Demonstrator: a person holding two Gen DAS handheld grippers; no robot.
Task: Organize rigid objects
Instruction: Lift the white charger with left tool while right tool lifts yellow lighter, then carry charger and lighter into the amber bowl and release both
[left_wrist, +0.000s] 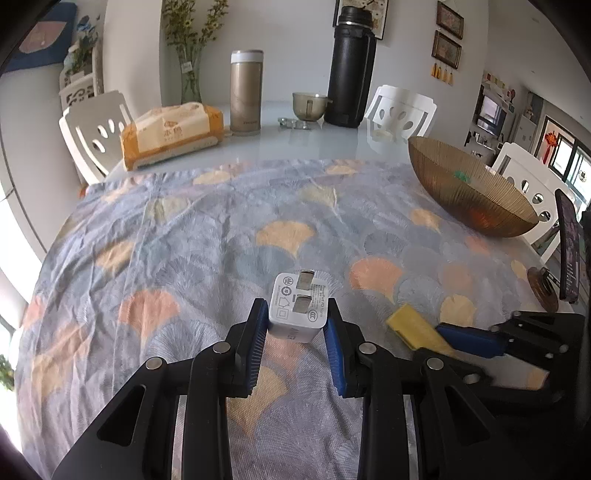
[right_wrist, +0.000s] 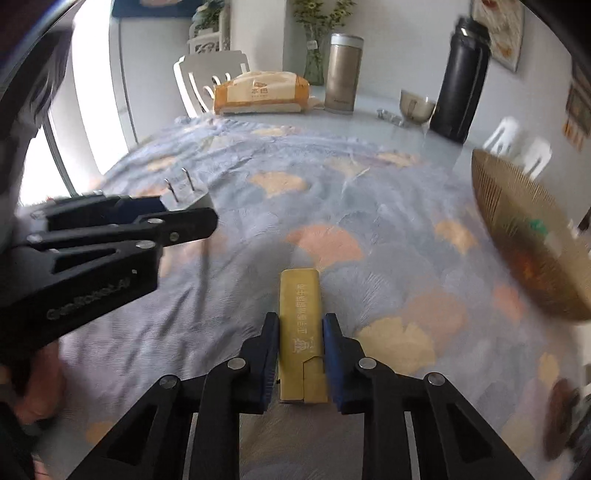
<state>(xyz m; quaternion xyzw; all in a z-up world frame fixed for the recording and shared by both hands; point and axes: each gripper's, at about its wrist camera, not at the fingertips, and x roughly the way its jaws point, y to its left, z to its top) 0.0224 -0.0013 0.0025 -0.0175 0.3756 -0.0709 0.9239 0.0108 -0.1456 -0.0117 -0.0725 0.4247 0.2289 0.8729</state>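
Note:
A white wall charger with two metal prongs pointing up and away is clamped between the blue pads of my left gripper, just above the patterned tablecloth. In the right wrist view a long yellow box with printed writing lies along the fingers of my right gripper, whose pads press on both of its long sides. The left wrist view shows that yellow box low on the right. A ribbed amber glass bowl stands at the right, holding a small green thing.
At the table's far end stand a tissue pack, a gold thermos, a tall black flask and a glass cup. A phone on a stand is at the right edge. White chairs ring the table.

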